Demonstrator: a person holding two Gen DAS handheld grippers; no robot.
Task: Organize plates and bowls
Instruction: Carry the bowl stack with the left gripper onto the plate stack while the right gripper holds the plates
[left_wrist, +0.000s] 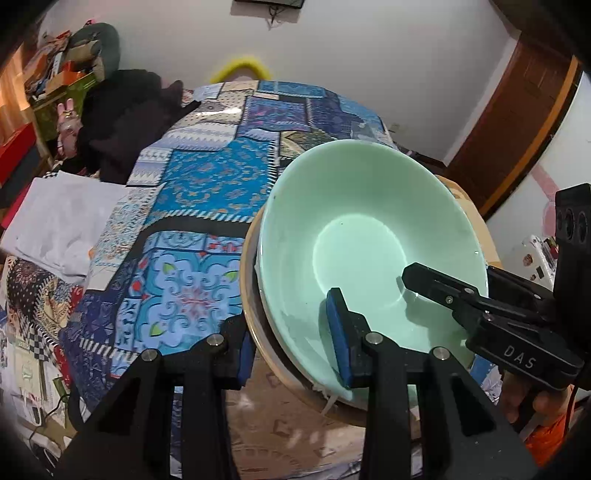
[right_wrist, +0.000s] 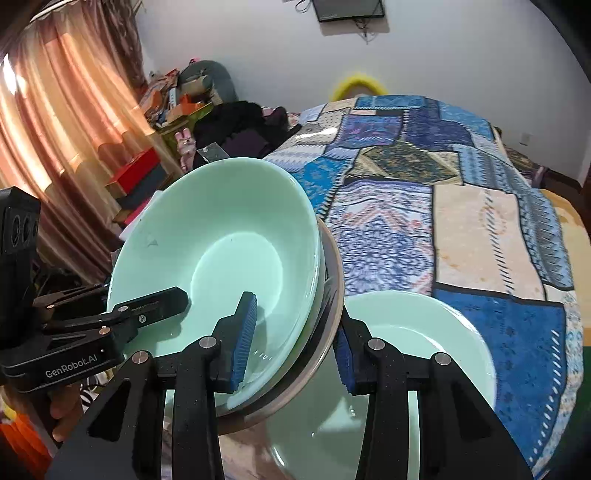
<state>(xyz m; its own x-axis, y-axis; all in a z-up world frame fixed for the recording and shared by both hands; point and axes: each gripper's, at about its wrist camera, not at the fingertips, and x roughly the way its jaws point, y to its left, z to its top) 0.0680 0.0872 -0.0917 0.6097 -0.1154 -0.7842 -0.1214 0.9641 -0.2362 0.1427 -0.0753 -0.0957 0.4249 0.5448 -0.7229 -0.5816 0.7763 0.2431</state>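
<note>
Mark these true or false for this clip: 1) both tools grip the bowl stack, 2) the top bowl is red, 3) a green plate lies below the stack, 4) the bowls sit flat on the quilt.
1) Both tools grip the stack: true; the left tool and right tool each clamp its rim.
2) Top bowl is red: false; the top bowl is pale green.
3) A green plate lies below: true.
4) Bowls sit flat on the quilt: false; they are held tilted above it.

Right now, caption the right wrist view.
Both grippers clamp a stack of green bowls above a green plate.
</note>
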